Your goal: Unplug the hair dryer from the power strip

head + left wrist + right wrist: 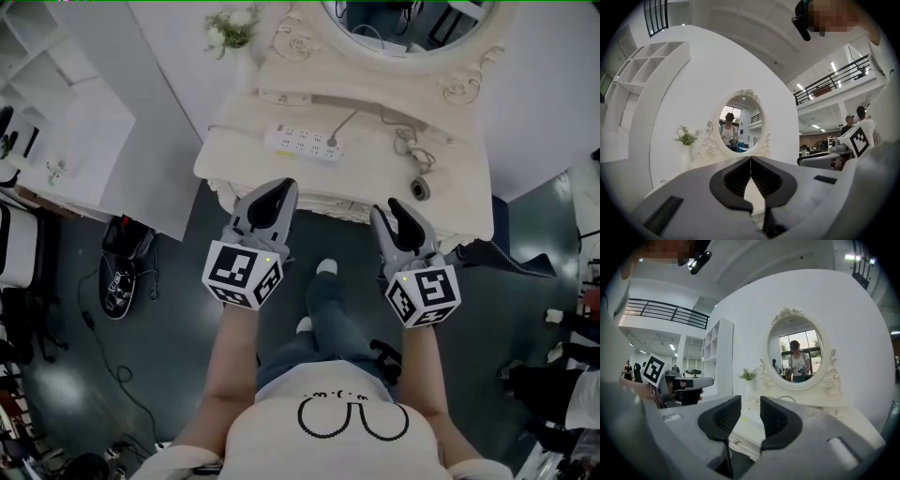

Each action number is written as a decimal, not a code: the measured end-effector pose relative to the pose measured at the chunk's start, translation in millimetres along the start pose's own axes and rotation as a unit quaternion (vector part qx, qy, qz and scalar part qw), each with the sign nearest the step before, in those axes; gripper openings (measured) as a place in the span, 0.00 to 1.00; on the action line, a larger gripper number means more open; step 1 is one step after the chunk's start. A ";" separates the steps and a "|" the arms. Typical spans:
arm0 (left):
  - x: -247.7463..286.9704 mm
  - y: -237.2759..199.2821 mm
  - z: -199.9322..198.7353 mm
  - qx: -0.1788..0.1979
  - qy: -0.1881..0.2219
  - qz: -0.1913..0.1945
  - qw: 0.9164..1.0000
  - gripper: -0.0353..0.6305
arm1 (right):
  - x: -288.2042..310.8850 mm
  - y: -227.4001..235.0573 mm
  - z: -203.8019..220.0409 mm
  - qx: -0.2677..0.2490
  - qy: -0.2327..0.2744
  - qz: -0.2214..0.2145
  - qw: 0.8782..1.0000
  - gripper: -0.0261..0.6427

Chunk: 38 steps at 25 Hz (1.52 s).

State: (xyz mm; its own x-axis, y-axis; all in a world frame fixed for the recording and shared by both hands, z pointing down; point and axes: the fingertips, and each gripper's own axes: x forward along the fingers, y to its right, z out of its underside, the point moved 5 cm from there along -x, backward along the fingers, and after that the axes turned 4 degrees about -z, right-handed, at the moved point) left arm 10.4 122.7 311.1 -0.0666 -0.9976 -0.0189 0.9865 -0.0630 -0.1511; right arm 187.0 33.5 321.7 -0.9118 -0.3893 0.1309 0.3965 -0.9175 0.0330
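A white power strip (303, 143) lies on the cream dressing table (244, 155), with a plug (332, 147) in its right end and a grey cord running back towards the mirror. To the right, a coiled cord (410, 146) leads to a pale object with a dark round end (419, 188), probably the hair dryer. Both grippers hover in front of the table's near edge, apart from everything on it. My left gripper (284, 187) (750, 161) is shut with nothing in it. The jaws of my right gripper (395, 208) (750, 405) stand apart with nothing between them.
An oval mirror (412, 19) (799, 357) backs the table, with a vase of flowers (232, 28) at its back left. White shelves (56, 84) stand to the left. A black bag and cables (122, 267) lie on the dark floor.
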 end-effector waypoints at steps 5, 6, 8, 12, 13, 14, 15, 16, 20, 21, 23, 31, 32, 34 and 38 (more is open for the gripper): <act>29.1 -25.7 13.0 -0.012 -0.011 0.005 1.000 0.07 | 34.0 14.6 11.1 0.002 -0.011 0.001 1.000 0.22; 37.7 -30.1 16.2 -0.012 -0.016 0.011 1.000 0.11 | 42.1 19.4 13.0 0.004 -0.012 0.001 1.000 0.22; 57.3 -37.4 22.9 -0.007 -0.031 0.029 0.999 0.26 | 59.0 30.9 16.3 0.010 -0.012 0.007 1.000 0.21; 98.5 -57.7 34.4 0.011 -0.076 0.056 0.995 0.43 | 96.4 52.3 19.4 0.013 -0.018 0.017 1.000 0.21; 109.8 -64.0 35.4 0.012 -0.084 0.062 0.994 0.43 | 106.5 57.9 19.6 0.012 -0.021 0.018 1.000 0.21; 121.5 -69.7 36.0 0.014 -0.090 0.068 0.993 0.43 | 116.3 64.1 20.1 0.013 -0.023 0.020 0.999 0.21; 133.4 -74.9 36.5 0.017 -0.095 0.077 0.992 0.43 | 125.7 71.1 21.2 0.017 -0.026 0.023 0.999 0.21; 145.6 -79.6 37.3 0.021 -0.101 0.086 0.991 0.43 | 135.0 78.7 22.6 0.022 -0.028 0.027 0.999 0.21; 191.7 -97.9 43.8 0.019 -0.122 0.121 0.985 0.43 | 168.9 107.7 30.6 0.040 -0.038 0.047 0.997 0.21; 202.6 -101.5 46.2 0.019 -0.126 0.129 0.983 0.43 | 175.8 114.4 32.4 0.043 -0.040 0.052 0.997 0.20; 223.5 -105.2 51.1 0.023 -0.134 0.146 0.980 0.43 | 186.4 127.9 35.3 0.050 -0.043 0.063 0.996 0.20; 266.0 -96.0 77.3 0.047 -0.194 0.249 0.948 0.43 | 204.4 160.8 47.8 0.085 -0.054 0.102 0.990 0.19; 268.0 -94.2 81.9 0.054 -0.204 0.263 0.941 0.43 | 203.6 162.5 50.2 0.089 -0.055 0.109 0.988 0.19; 272.1 -92.2 89.6 0.067 -0.222 0.284 0.930 0.43 | 200.8 164.6 55.6 0.100 -0.059 0.127 0.985 0.19; 278.4 -91.2 100.0 0.075 -0.248 0.322 0.911 0.43 | 196.4 162.2 64.1 0.114 -0.069 0.155 0.979 0.18</act>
State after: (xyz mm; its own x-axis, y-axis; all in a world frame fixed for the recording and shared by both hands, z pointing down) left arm -83.1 -152.2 418.5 0.5726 -0.7167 0.3980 0.8086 0.5738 -0.1300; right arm 79.2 -186.6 416.4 -0.7274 -0.6160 0.3024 0.6791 -0.7094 0.1886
